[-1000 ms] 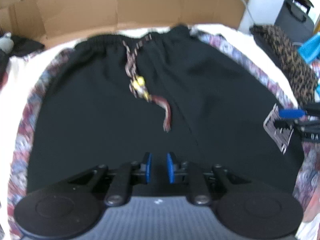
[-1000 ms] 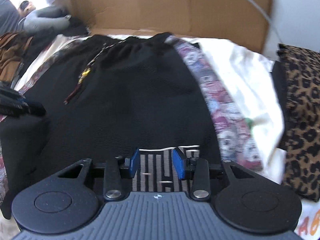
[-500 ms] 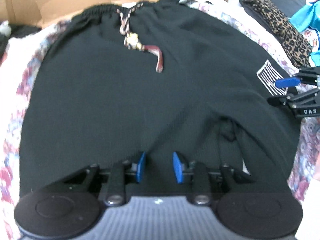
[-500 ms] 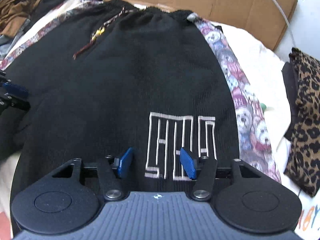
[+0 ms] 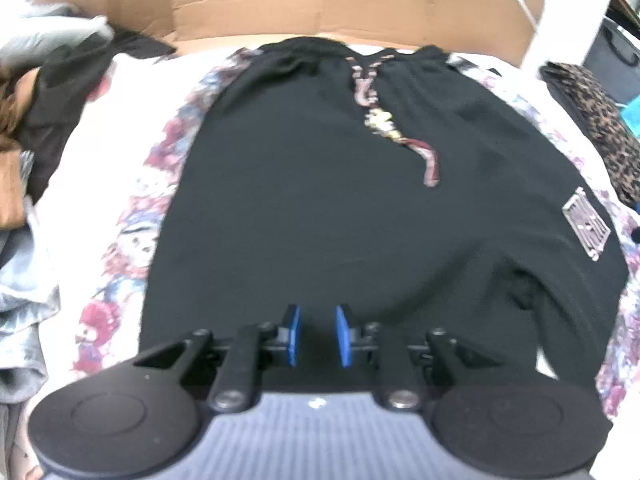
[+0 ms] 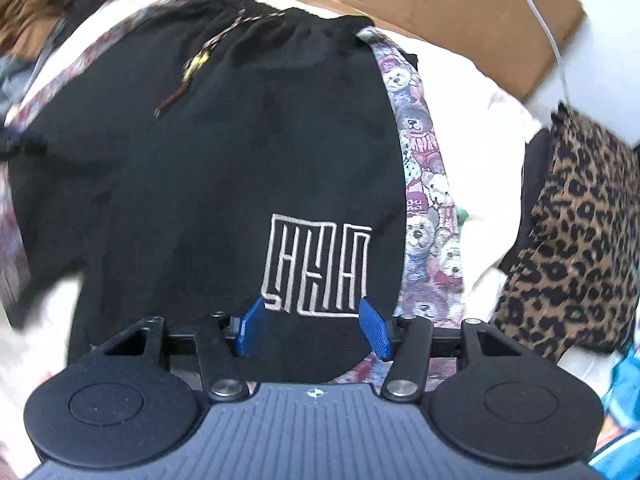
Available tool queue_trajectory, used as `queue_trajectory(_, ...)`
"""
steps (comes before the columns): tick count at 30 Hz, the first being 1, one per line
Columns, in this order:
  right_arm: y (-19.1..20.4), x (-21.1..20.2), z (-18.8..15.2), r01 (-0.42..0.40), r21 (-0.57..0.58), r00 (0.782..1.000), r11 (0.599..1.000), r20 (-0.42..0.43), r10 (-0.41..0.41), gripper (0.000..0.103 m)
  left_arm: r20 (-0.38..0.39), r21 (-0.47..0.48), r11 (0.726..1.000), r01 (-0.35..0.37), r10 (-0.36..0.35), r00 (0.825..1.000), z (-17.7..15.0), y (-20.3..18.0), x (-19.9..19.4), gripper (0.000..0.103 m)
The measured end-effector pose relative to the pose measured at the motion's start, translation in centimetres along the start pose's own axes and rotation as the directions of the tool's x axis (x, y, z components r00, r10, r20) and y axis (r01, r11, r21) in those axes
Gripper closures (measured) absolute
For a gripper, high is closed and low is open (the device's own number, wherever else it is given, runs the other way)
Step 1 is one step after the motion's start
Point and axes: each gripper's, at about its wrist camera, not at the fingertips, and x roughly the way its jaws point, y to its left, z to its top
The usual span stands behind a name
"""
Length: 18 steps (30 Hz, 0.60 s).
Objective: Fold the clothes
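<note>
The black shorts (image 5: 352,216) lie spread flat on a teddy-bear print sheet (image 6: 428,184), waistband toward the cardboard (image 5: 320,4) at the far side, with the patterned drawstring (image 5: 400,136) trailing down the front and a white line logo (image 6: 316,268) near one leg hem. The left tool (image 5: 316,336) hangs over the near hem with its blue fingers a little apart and nothing between them. The right tool (image 6: 314,330) is spread wide just before the logo, also empty; leopard-print fabric (image 6: 580,232) sits off to its right.

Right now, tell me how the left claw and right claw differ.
The left claw has its blue pads close together; the right claw has them spread wide. The left sits over plain fabric of the black shorts; the right frames their white logo. Both hold nothing.
</note>
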Motion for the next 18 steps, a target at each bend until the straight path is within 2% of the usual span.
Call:
queue_trajectory(2,0.6,0.6,1.0,0.001,0.086,1.000,0.996,0.016,-0.003,0.045,-0.011,-0.021,1.000,-0.009,0.009,1.000,-0.4,1.0,0.6,0.082)
queue_trajectory(4,1.6,1.2,1.4,0.011,0.146,0.997,0.989,0.068,-0.021,0.045,-0.026,-0.042,0.999,-0.018,0.017,1.000,-0.9,1.9,1.1,0.082)
queue_trajectory(6,2.9,2.1,1.6,0.010,0.192,0.994,0.981,0.101,-0.030,0.050,-0.041,-0.060,0.998,-0.023,0.021,0.999,-1.4,2.5,1.5,0.082)
queue_trajectory(7,3.6,2.5,1.6,-0.002,0.208,0.993,0.978,0.119,-0.024,0.053,-0.042,-0.058,0.998,-0.023,0.021,0.999,-1.6,2.7,1.4,0.082)
queue_trajectory(10,5.2,3.2,1.1,-0.008,0.304,0.987,0.953,0.158,-0.042,0.055,-0.049,-0.048,0.999,-0.023,0.020,0.999,-1.9,3.0,1.2,0.082)
queue_trajectory(13,6.9,3.7,0.7,-0.024,0.351,0.982,0.936,0.182,-0.043,0.057,-0.062,-0.035,0.999,-0.021,0.019,0.998,-2.3,3.2,1.0,0.082)
queue_trajectory(15,8.2,4.1,0.4,-0.021,0.339,0.982,0.941,0.183,-0.045,0.057,-0.070,-0.018,1.000,-0.016,0.015,0.997,-2.7,3.2,0.7,0.082)
queue_trajectory(18,9.9,4.6,-1.0,0.007,0.329,0.988,0.944,0.140,-0.056,0.057,-0.086,0.007,1.000,0.016,-0.015,0.996,-3.5,2.8,0.2,0.082)
